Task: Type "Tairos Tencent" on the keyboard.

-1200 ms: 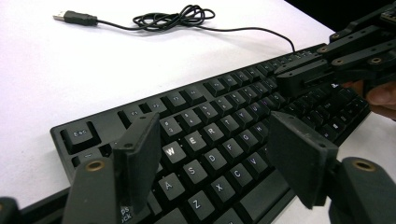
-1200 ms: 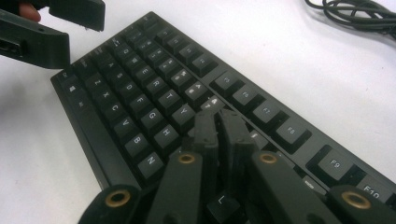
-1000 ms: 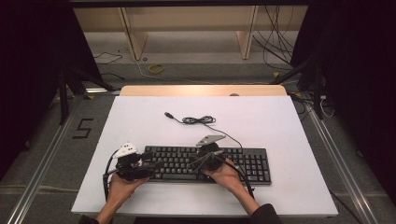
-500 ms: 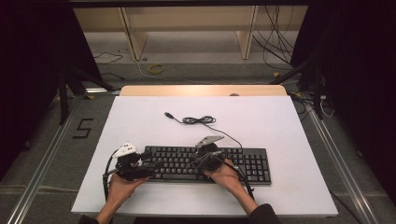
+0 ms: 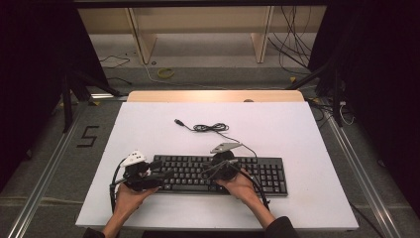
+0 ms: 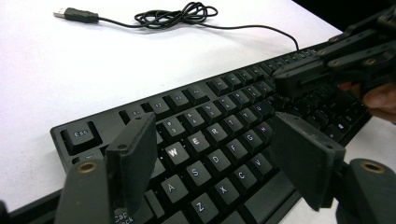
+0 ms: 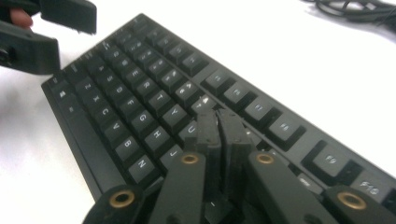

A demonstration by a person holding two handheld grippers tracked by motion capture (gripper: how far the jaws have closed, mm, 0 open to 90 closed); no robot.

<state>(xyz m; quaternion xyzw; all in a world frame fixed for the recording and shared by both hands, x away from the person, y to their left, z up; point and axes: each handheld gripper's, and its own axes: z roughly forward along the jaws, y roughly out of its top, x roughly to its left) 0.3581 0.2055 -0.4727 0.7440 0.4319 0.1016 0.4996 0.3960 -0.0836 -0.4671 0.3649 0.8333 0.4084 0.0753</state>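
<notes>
A person is typing on the black keyboard (image 5: 218, 174) lying at the near edge of the white bench (image 5: 148, 129), the right claw (image 7: 218, 122) pinched shut pressing keys while the left claw (image 6: 212, 151) is hovering wide, likely poised to press next.

**Two grippers over a keyboard**

A black keyboard (image 5: 218, 173) lies on the white table (image 5: 297, 129), near its front edge. Its cable (image 5: 210, 128) runs back to a loose coil ending in a plug (image 5: 179, 122). The left gripper (image 5: 157, 174) hangs at the keyboard's left end, jaws apart. The right gripper (image 5: 210, 171) sits above the middle keys, jaws pressed together.
</notes>
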